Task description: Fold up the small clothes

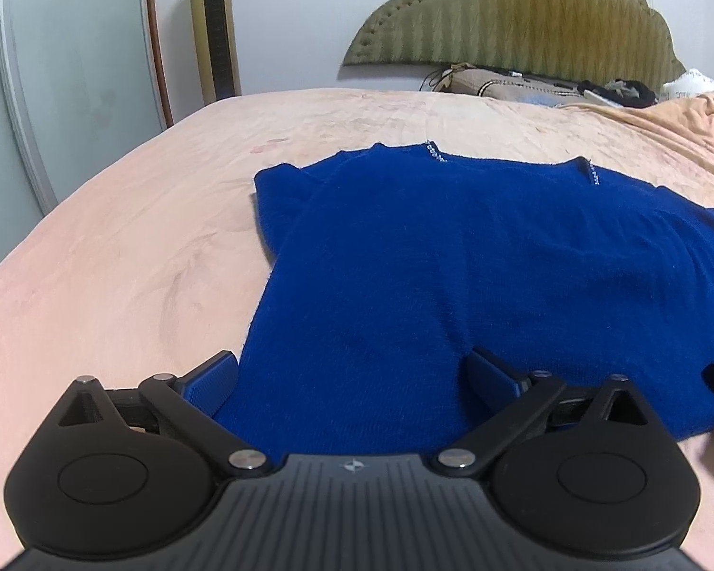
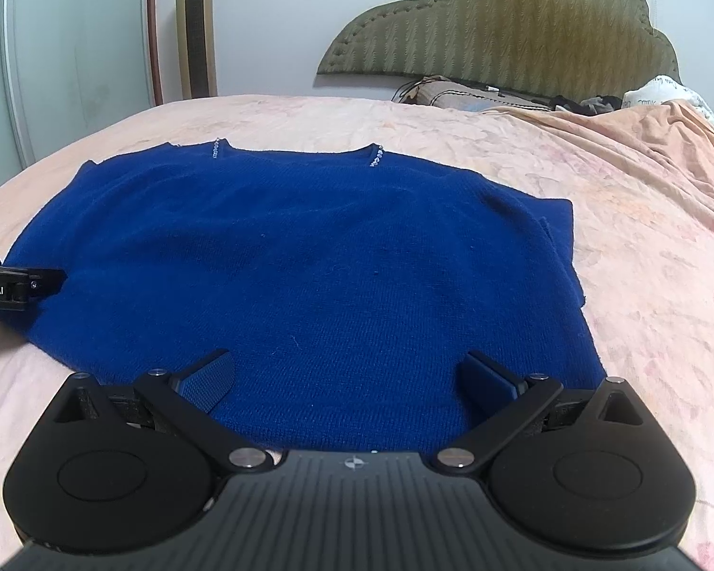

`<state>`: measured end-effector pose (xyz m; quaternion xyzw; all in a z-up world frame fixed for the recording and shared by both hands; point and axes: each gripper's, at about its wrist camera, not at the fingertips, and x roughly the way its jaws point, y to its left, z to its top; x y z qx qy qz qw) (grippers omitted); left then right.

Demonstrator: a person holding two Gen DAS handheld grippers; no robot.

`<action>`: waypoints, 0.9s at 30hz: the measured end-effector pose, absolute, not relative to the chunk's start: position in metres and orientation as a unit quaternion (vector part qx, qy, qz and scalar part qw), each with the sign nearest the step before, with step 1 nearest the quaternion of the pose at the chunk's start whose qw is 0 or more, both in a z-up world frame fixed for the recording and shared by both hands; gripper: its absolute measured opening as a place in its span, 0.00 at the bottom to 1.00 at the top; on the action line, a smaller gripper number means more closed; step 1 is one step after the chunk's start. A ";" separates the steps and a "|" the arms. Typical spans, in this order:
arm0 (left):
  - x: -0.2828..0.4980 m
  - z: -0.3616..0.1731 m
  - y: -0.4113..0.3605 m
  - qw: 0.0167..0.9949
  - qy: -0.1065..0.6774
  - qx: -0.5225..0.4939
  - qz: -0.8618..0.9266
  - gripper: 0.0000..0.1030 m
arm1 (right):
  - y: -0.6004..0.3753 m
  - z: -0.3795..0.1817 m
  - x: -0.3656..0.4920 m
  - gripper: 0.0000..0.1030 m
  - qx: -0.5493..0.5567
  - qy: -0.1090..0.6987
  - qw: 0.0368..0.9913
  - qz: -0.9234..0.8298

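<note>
Sweater: blue knit sweater (image 2: 309, 266) lies flat on the bed (image 2: 642, 247), neckline toward 12 o'clock
Left hand-held gripper (image 1: 352, 376): jaws wide, over the hem's left corner
Right hand-held gripper (image 2: 347, 373): jaws wide, over the hem's right part
Headboard (image 2: 500, 28): at 12 o'clock

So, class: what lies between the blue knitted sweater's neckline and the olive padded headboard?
Mostly bare peach bedsheet, then a beige cushion at the olive padded headboard. The right wrist view shows it beyond the blue knitted sweater.
</note>
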<state>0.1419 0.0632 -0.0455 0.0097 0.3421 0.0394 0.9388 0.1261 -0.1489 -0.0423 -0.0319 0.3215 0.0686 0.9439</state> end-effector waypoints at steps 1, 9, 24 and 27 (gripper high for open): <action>0.141 -0.046 0.062 0.939 0.341 0.010 0.041 1.00 | -0.148 -0.042 0.126 1.00 -0.032 0.322 0.944 0.068; 0.137 -0.036 0.068 0.934 0.357 0.017 0.018 1.00 | -0.151 -0.035 0.126 0.96 -0.021 0.326 0.943 0.065; 0.171 0.004 0.127 0.932 0.353 -0.042 0.075 1.00 | -0.073 -0.004 0.099 0.97 -0.127 0.242 0.948 0.162; 0.176 0.002 0.126 0.930 0.359 -0.029 0.073 1.00 | -0.058 -0.002 0.098 0.98 -0.146 0.236 0.944 0.176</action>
